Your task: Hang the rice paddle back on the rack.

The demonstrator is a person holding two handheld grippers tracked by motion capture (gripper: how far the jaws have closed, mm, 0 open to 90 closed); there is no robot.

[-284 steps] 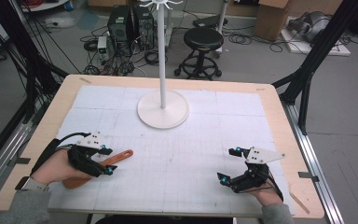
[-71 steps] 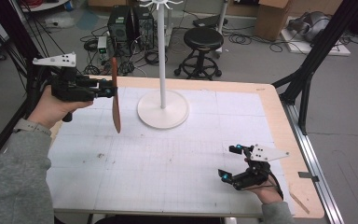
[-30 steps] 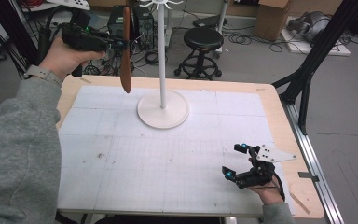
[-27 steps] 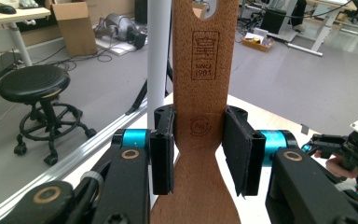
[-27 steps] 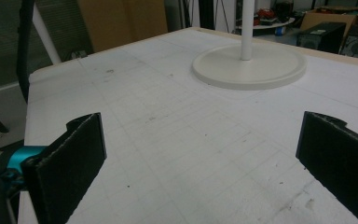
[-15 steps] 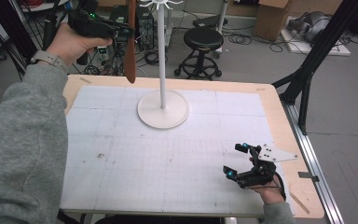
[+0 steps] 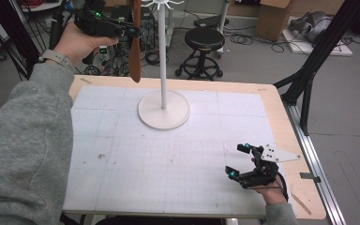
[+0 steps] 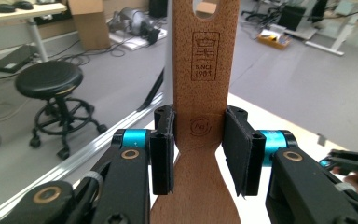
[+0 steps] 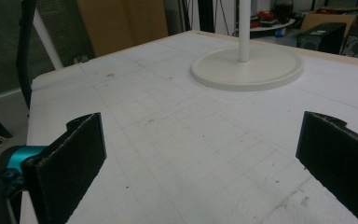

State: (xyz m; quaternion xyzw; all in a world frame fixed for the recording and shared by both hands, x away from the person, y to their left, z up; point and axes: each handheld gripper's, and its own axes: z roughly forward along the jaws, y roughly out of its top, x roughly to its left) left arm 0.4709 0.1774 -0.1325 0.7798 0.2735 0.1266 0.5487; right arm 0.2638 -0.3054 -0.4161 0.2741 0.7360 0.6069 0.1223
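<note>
left gripper (image 7: 132, 32) — clenching wooden spatula (image 8: 200, 93) at its neck, blade hanging down beside stand pole (image 7: 161, 56) | right gripper (image 7: 243, 161) — resting released, jaws gaping over table (image 7: 168, 164)

Wooden spatula (image 7: 135, 44): brown, flat, hanging hole at handle end, stamped logo. Hangs vertical, blade down, high above the table's far-left edge, just left of the white hook stand (image 7: 163, 70) pole.

- The spatula (image 8: 204, 116) stands upright between the left gripper's fingers (image 8: 162, 149).
- The stand (image 9: 247, 67) sits on the table (image 9: 168, 140), ahead beyond the right gripper's fingers (image 9: 81, 140).
</note>
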